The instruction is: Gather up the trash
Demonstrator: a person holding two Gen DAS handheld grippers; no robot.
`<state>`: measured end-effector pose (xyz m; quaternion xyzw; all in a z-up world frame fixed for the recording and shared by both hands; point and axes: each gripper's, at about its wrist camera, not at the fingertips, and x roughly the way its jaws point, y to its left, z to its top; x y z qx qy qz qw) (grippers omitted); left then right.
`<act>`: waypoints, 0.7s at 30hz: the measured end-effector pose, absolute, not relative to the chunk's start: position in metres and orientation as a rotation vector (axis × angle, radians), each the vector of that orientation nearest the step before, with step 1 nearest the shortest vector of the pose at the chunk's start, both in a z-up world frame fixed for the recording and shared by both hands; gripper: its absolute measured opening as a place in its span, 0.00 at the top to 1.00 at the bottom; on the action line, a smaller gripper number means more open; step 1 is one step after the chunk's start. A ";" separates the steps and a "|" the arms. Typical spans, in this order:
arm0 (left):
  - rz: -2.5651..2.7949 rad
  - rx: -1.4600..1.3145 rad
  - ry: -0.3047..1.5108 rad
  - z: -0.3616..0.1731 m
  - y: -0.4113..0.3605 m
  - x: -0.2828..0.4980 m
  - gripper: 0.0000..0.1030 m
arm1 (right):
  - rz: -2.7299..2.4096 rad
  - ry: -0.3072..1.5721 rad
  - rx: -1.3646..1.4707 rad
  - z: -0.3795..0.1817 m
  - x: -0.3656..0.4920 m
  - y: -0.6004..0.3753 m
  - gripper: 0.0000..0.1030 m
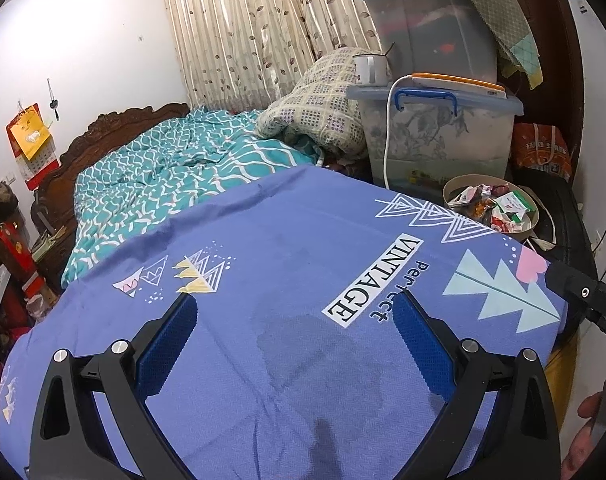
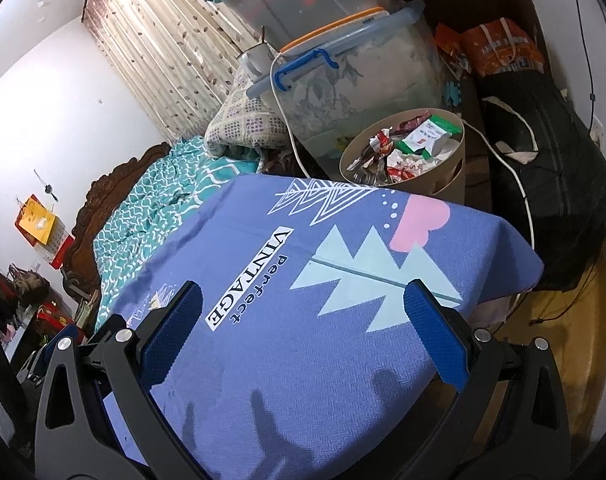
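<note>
Left gripper (image 1: pixel 295 316): we see its ribbed blue pads spread apart, empty, over the woven purple bedsheet (image 1: pixel 263 240).
Right gripper (image 2: pixel 303 308): likewise spread, empty.
Trash (image 2: pixel 407 148): crinkled wrappers heaped in the round beige bin (image 2: pixel 451 184) beside the bed's far right corner.

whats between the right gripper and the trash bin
Only bare purple sheet separates the open right gripper from the wrapper-filled trash bin; right wrist view shows it.
</note>
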<state>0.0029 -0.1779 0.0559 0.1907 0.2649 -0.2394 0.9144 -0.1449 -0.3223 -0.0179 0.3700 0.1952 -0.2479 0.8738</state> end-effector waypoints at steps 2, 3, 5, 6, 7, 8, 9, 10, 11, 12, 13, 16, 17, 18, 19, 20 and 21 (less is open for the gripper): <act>-0.495 0.393 0.551 0.055 -0.178 0.003 0.08 | -0.516 0.410 0.762 -0.017 -0.144 -0.321 0.03; -0.496 0.393 0.554 0.055 -0.178 0.003 0.08 | -0.516 0.414 0.758 -0.017 -0.143 -0.321 0.03; -0.495 0.395 0.558 0.053 -0.178 0.004 0.08 | -0.516 0.422 0.756 -0.019 -0.142 -0.320 0.03; -0.494 0.395 0.560 0.053 -0.177 0.005 0.08 | -0.516 0.428 0.757 -0.020 -0.140 -0.320 0.03; -0.494 0.396 0.563 0.052 -0.177 0.006 0.08 | -0.515 0.434 0.757 -0.022 -0.139 -0.318 0.03; -0.493 0.398 0.565 0.051 -0.177 0.006 0.08 | -0.513 0.438 0.757 -0.023 -0.138 -0.317 0.03; -0.491 0.399 0.565 0.051 -0.176 0.007 0.08 | -0.512 0.438 0.754 -0.023 -0.138 -0.316 0.03; -0.488 0.401 0.564 0.051 -0.176 0.007 0.08 | -0.510 0.435 0.749 -0.020 -0.138 -0.316 0.03; -0.486 0.402 0.564 0.050 -0.176 0.007 0.08 | -0.510 0.431 0.742 -0.017 -0.139 -0.315 0.03; -0.486 0.402 0.567 0.050 -0.176 0.008 0.08 | -0.512 0.428 0.735 -0.015 -0.140 -0.315 0.03; -0.490 0.400 0.571 0.050 -0.176 0.008 0.08 | -0.514 0.425 0.730 -0.014 -0.140 -0.314 0.03; -0.504 0.393 0.582 0.049 -0.176 0.008 0.08 | -0.515 0.425 0.732 -0.014 -0.142 -0.314 0.03; -0.503 0.393 0.583 0.048 -0.176 0.008 0.08 | -0.515 0.427 0.735 -0.015 -0.143 -0.315 0.03; -0.499 0.396 0.582 0.048 -0.176 0.008 0.08 | -0.514 0.430 0.739 -0.015 -0.142 -0.316 0.03; -0.493 0.401 0.582 0.048 -0.177 0.008 0.08 | -0.513 0.433 0.742 -0.017 -0.143 -0.316 0.03; -0.490 0.404 0.581 0.047 -0.177 0.008 0.08 | -0.511 0.434 0.744 -0.017 -0.142 -0.316 0.03; -0.488 0.406 0.582 0.047 -0.177 0.007 0.08 | -0.510 0.434 0.745 -0.017 -0.142 -0.316 0.03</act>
